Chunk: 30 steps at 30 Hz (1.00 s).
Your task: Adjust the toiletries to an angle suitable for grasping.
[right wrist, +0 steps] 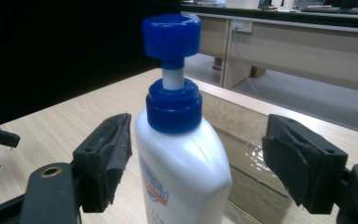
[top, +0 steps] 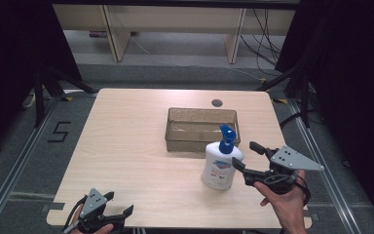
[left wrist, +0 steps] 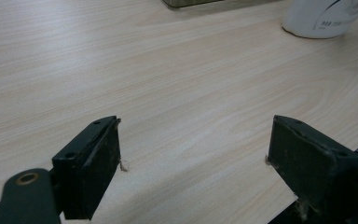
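Right hand (top: pixel 285 197) raised off table edge, palm up under right gripper (top: pixel 247 156), jaws pointing left toward pump bottle (top: pixel 220 163). Left gripper (top: pixel 119 204) low at near left table (top: pixel 126 146) corner, held level, aimed across bare wood. Label on bottle front: blue and red print, too blurred to read. "5" taped on floor left of table. Bottle upright near table's right front, just before clear tray (top: pixel 202 127), blue pump head on top. In right gripper view, bottle shoulder between spread jaws, left pad close, right pad clear, no pinch. Left jaws spread wide, nothing between.
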### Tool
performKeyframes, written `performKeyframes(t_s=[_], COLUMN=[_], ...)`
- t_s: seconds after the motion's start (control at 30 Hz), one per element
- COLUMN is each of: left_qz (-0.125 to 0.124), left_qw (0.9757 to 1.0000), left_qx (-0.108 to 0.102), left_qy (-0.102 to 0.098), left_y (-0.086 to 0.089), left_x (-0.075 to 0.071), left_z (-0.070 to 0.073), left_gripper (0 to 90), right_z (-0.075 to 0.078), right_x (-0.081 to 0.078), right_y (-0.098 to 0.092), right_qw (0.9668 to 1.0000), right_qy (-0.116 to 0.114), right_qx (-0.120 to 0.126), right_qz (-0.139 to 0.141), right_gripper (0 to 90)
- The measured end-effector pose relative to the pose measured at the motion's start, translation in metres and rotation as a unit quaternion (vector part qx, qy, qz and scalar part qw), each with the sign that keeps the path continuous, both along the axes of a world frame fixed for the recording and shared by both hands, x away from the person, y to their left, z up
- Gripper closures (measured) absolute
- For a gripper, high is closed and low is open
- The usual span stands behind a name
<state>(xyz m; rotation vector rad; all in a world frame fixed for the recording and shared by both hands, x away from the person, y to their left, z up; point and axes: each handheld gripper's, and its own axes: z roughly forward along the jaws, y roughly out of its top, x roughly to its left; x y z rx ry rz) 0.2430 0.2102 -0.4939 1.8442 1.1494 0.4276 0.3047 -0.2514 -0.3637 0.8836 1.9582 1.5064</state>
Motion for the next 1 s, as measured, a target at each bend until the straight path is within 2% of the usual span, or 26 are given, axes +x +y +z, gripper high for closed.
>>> performKeyframes(t_s=[0.03,0.07,0.13,0.17,0.27,0.3,0.33,0.37,0.4,0.47,0.5,0.53,0.57,0.6,0.67,0.7,0.77,0.8,0.83,0.93,0.97,1.0], left_qz=[-0.001,-0.002,0.0,0.0,0.0,-0.001,0.0,0.0,0.0,0.001,0.001,0.003,0.002,0.002,0.0,-0.001,-0.007,-0.007,-0.007,-0.004,-0.004,-0.005], left_qw=[1.0,1.0,1.0,1.0,1.0,1.0,1.0,1.0,1.0,1.0,1.0,1.0,1.0,1.0,1.0,1.0,1.0,1.0,1.0,0.9999,0.9999,0.9999], left_qx=[0.002,0.002,0.003,0.002,0.002,0.003,0.001,0.002,0.003,0.003,0.004,0.003,0.001,0.001,-0.002,-0.003,-0.005,-0.005,-0.005,-0.008,-0.008,-0.008], left_qy=[0.0,0.0,-0.001,-0.002,-0.001,0.0,0.0,0.001,0.001,-0.001,-0.003,-0.001,-0.002,-0.003,-0.003,-0.003,-0.005,-0.005,-0.005,-0.006,-0.006,-0.006], left_y=[0.0,0.0,0.0,0.001,0.0,0.0,0.0,0.0,0.0,0.0,0.001,0.001,0.002,0.002,0.001,0.001,0.0,0.0,0.0,0.0,0.0,0.001], left_x=[0.0,0.0,-0.001,-0.001,-0.001,-0.001,-0.001,-0.001,-0.001,-0.001,-0.001,0.0,0.0,0.0,0.0,0.0,-0.001,-0.001,-0.001,0.0,0.0,0.0], left_z=[0.0,0.0,0.001,0.001,0.001,0.001,0.001,0.001,0.001,0.001,0.001,0.001,0.001,0.001,0.001,0.001,0.001,0.001,0.001,0.001,0.001,0.002], left_gripper=[16.4,16.4,16.4,16.4,16.4,16.4,16.4,16.5,16.4,16.4,16.4,16.4,16.5,16.4,16.4,16.5,16.4,16.4,16.5,16.4,16.5,16.4], right_z=[0.0,0.0,0.001,0.002,0.006,0.007,0.008,0.009,0.01,0.011,0.011,0.012,0.012,0.012,0.013,0.013,0.014,0.014,0.014,0.014,0.015,0.014], right_x=[0.001,0.0,0.004,0.003,0.005,0.005,0.006,0.008,0.009,0.01,0.011,0.012,0.014,0.014,0.016,0.017,0.017,0.019,0.018,0.021,0.021,0.022], right_y=[0.001,0.004,0.005,0.007,0.01,0.012,0.013,0.013,0.013,0.017,0.018,0.019,0.02,0.021,0.023,0.023,0.025,0.025,0.026,0.027,0.027,0.028], right_qw=[1.0,0.9997,0.9999,0.9997,0.9998,0.9995,0.9995,0.9997,0.9996,0.9993,0.9994,0.9993,0.9994,0.9994,0.999,0.9992,0.9992,0.9992,0.999,0.9992,0.9992,0.9989], right_qy=[-0.001,0.021,0.003,0.013,-0.006,0.005,0.008,-0.007,-0.008,0.007,0.009,0.008,-0.007,0.001,-0.001,-0.012,0.002,-0.005,0.004,-0.003,0.002,0.001], right_qx=[0.002,0.013,0.007,0.015,0.008,0.017,0.017,0.012,0.013,0.023,0.02,0.018,0.013,0.014,0.022,0.015,0.02,0.017,0.022,0.017,0.017,0.024], right_qz=[0.003,0.007,0.012,0.014,0.019,0.027,0.025,0.022,0.023,0.028,0.028,0.031,0.032,0.032,0.039,0.035,0.035,0.036,0.038,0.036,0.035,0.041], right_gripper=[24.8,24.9,25.1,25.2,25.8,26.2,26.3,26.6,27.0,28.0,28.7,29.4,29.6,29.8,30.6,30.8,31.4,31.7,32.1,33.1,33.4,33.4])
